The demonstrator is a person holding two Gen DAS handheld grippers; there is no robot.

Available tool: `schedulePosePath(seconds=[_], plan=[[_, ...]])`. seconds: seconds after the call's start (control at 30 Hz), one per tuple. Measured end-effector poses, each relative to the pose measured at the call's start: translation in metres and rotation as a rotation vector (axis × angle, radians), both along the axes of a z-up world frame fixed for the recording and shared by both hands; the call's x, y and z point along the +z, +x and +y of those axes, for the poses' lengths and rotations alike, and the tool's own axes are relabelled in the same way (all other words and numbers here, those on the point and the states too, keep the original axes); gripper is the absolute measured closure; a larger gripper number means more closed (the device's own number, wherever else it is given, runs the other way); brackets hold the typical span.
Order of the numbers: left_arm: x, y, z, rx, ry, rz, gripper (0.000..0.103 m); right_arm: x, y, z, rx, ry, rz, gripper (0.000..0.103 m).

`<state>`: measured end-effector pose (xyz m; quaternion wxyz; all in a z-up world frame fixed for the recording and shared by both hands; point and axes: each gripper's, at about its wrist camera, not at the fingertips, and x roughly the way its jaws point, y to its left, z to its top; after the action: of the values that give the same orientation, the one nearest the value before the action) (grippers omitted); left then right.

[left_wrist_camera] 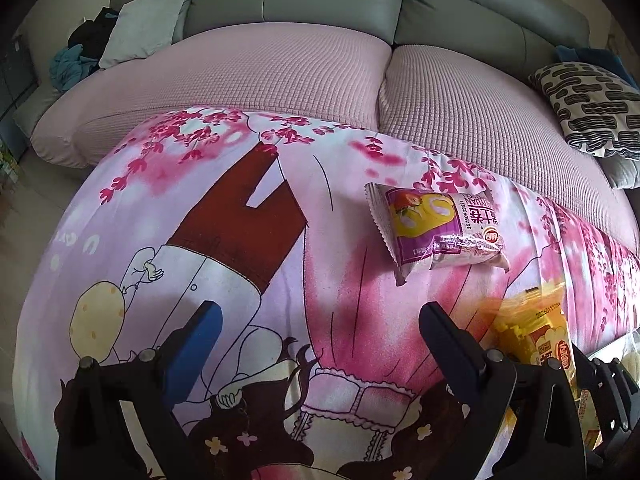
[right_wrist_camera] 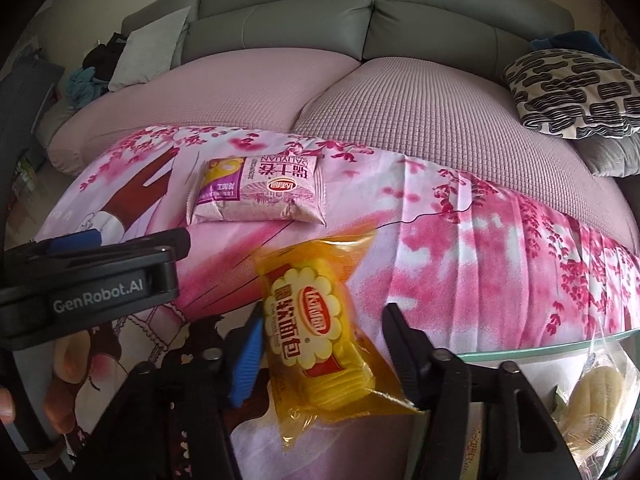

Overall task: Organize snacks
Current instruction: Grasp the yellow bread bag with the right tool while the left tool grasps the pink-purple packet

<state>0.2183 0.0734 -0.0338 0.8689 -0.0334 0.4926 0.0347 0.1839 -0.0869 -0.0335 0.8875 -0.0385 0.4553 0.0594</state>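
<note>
A yellow bread packet (right_wrist_camera: 316, 332) sits between the fingers of my right gripper (right_wrist_camera: 324, 336), just above the flowered pink cloth (right_wrist_camera: 460, 240). The blue pad (right_wrist_camera: 246, 356) lies against the packet's left side and the black finger (right_wrist_camera: 404, 344) against its wrapper on the right. In the left wrist view the same yellow packet (left_wrist_camera: 532, 332) shows blurred at the right. A pink and purple cake-roll packet (left_wrist_camera: 440, 224) (right_wrist_camera: 260, 192) lies flat on the cloth further back. My left gripper (left_wrist_camera: 320, 310) hovers open over the cloth with nothing between its fingers.
A glass table edge (right_wrist_camera: 540, 350) shows at the lower right, with a clear bag of pale snacks (right_wrist_camera: 600, 392) beside it. A pink-covered sofa seat (left_wrist_camera: 280, 64) runs behind the cloth. A black-and-white patterned cushion (left_wrist_camera: 592, 108) lies at the right.
</note>
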Motion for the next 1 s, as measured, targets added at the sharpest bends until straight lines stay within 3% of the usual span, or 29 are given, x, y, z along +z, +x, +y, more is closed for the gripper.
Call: schedulePosePath(seconds=[0.2, 0.43, 1.0], plan=[[-0.001, 0.000, 0.000, 0.002, 0.003, 0.002, 0.004, 0.002, 0.000, -0.005, -0.020, 0.025, -0.014, 0.058], [-0.003, 0.001, -0.003, -0.008, 0.008, 0.008, 0.004, 0.004, 0.003, -0.017, -0.066, 0.090, -0.016, 0.061], [-0.004, 0.003, -0.023, -0.028, 0.013, 0.011, 0.004, 0.028, -0.004, -0.048, -0.147, 0.195, -0.134, 0.064]])
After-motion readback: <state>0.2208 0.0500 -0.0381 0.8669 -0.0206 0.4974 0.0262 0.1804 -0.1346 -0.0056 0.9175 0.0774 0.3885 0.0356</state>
